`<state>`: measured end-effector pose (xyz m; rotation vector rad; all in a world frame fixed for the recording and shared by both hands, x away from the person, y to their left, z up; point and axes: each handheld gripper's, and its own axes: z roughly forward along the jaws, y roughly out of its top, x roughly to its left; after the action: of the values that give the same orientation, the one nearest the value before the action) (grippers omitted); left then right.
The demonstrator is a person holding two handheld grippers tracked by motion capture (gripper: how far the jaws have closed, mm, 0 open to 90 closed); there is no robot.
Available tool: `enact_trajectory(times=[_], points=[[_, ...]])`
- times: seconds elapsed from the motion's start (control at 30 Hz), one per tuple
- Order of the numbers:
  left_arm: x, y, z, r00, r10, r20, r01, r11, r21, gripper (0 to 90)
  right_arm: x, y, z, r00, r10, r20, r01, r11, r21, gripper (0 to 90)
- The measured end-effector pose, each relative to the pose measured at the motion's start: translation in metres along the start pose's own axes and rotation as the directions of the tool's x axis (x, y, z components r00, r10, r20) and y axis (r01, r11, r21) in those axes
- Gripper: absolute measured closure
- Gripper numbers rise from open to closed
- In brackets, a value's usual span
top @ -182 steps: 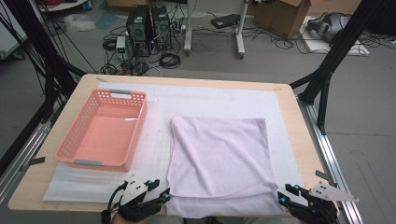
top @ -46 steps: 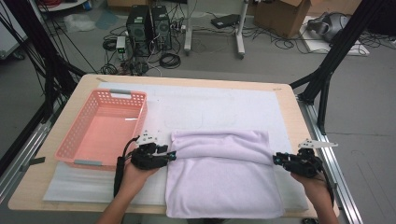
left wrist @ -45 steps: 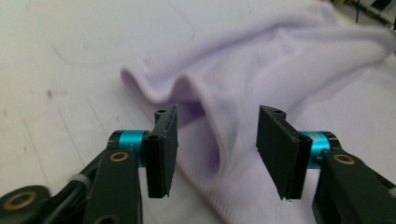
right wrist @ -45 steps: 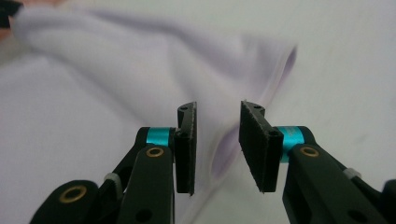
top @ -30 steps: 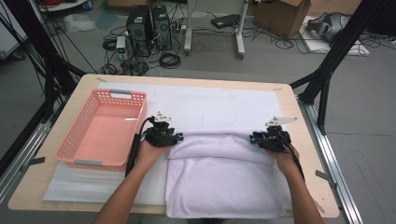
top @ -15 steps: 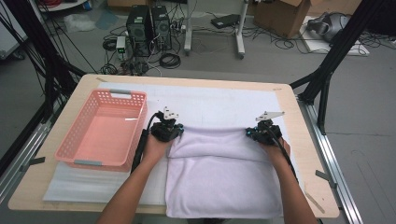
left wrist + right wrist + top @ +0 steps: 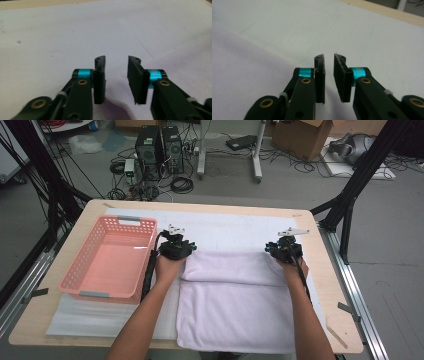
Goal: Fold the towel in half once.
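Pink basket (image 7: 107, 260) left of towel (image 7: 235, 305), apart

I note a pink basket (image 7: 107, 257) on the table's (image 7: 327, 285) left part, two black computer towers (image 7: 160, 145) beyond the table, cardboard box (image 7: 300, 130) behind-right.
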<state>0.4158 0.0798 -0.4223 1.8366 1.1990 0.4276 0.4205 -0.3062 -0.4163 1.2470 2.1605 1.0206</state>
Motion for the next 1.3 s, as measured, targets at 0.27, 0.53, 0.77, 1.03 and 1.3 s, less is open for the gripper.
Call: enact_trajectory(times=[0.27,0.53,0.77,1.03,1.3], points=[[-0.005,-0.008,-0.008,0.9976,0.041,0.055,-0.047,0.9917,0.119,53.3,0.001,-0.007,-0.019,0.9928,-0.045,-0.111,0.054,0.995,0.079,60.3],[-0.008,-0.017,0.001,0.9952,0.093,0.030,-0.097,0.9816,0.164,81.4,0.003,-0.019,-0.009,0.9939,-0.070,-0.086,0.087,0.971,0.221,81.5],[0.004,-0.009,-0.001,0.9999,0.002,0.013,-0.001,0.9976,-0.069,85.5,-0.010,-0.014,-0.007,0.9980,0.018,-0.061,-0.013,0.996,0.084,86.5],[0.020,-0.007,0.001,0.9973,-0.073,-0.004,0.070,0.9678,-0.242,85.1,-0.024,-0.012,-0.006,0.9971,0.074,0.017,-0.072,0.991,-0.109,84.0],[0.024,-0.008,-0.003,0.9950,-0.090,-0.044,0.080,0.9784,-0.191,46.3,-0.025,-0.009,-0.022,0.9857,0.133,0.103,-0.108,0.970,-0.219,66.0]])
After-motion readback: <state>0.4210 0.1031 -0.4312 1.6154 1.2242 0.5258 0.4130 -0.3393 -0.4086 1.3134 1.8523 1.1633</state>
